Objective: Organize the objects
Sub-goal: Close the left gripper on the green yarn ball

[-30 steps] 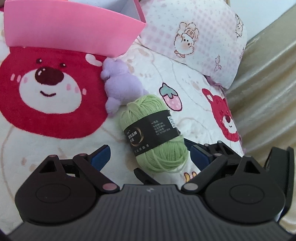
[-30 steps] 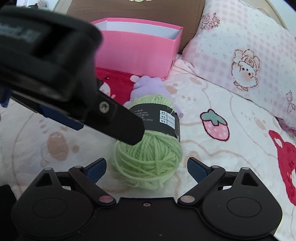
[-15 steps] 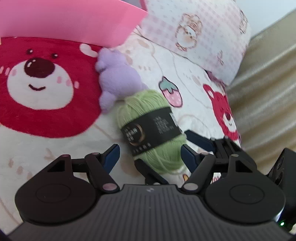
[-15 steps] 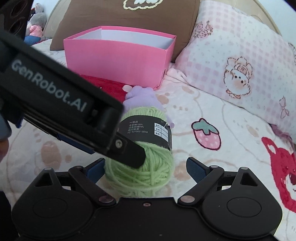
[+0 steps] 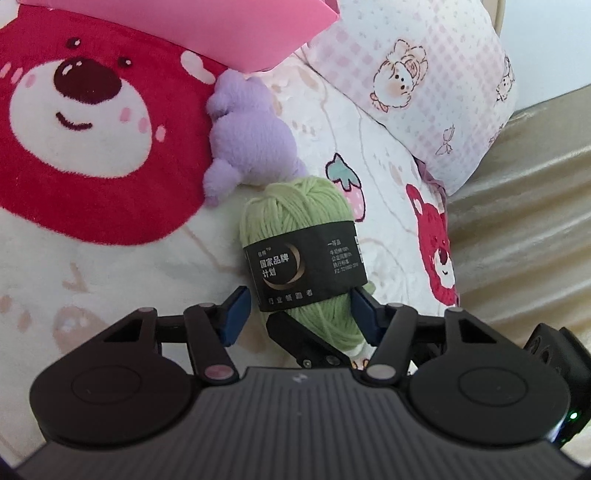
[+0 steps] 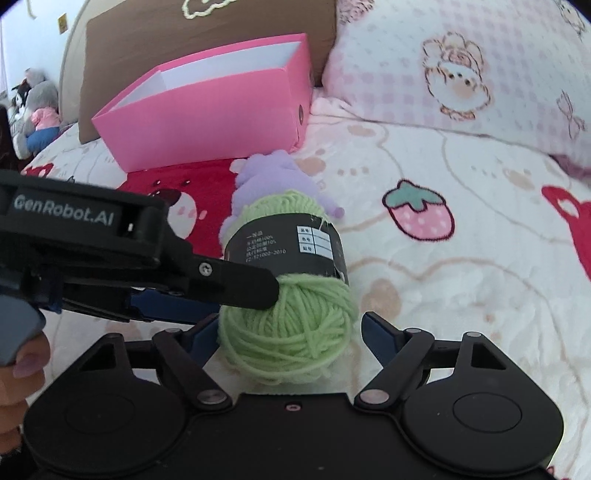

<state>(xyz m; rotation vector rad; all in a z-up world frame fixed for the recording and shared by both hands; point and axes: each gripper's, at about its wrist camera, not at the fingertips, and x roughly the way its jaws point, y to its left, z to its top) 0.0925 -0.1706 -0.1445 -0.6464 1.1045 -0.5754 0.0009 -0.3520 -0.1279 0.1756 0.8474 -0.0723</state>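
The ball of yarn (image 5: pixel 295 218) is pale green, loosely wound, with a black paper band around its middle printed with a gold crescent and white Chinese characters; it lies on the bed's printed blanket (image 5: pixel 110 266), its far end touching a small purple plush toy (image 5: pixel 247 136). In the left wrist view the left tongs (image 5: pixel 297 308) sit on either side of the yarn's near end, the blue pads (image 5: pixel 232 310) close against the band and wool but seemingly not yet squeezing, so the jaws stand partly apart around it. A black finger of the other tool crosses under the yarn in this view. The right wrist view shows the right tongs (image 6: pixel 288 334) spread wide, the yarn (image 6: pixel 291 325) resting between them with the left pad near the wool and the right pad clear of it. Only this view shows the left tool from the side, its black body marked "GenRobot.AI" and its fingertip pressed to the wool beneath the band, plus the band's white table of small print. It also shows the open pink box (image 6: pixel 207 110) with its white interior, standing beyond the plush toy (image 6: pixel 273 177) before a brown cushion (image 6: pixel 207 33), while the left view catches just the box's lower wall (image 5: pixel 207 29). Both views show a pink checked pillow (image 5: pixel 417 85) to the right.
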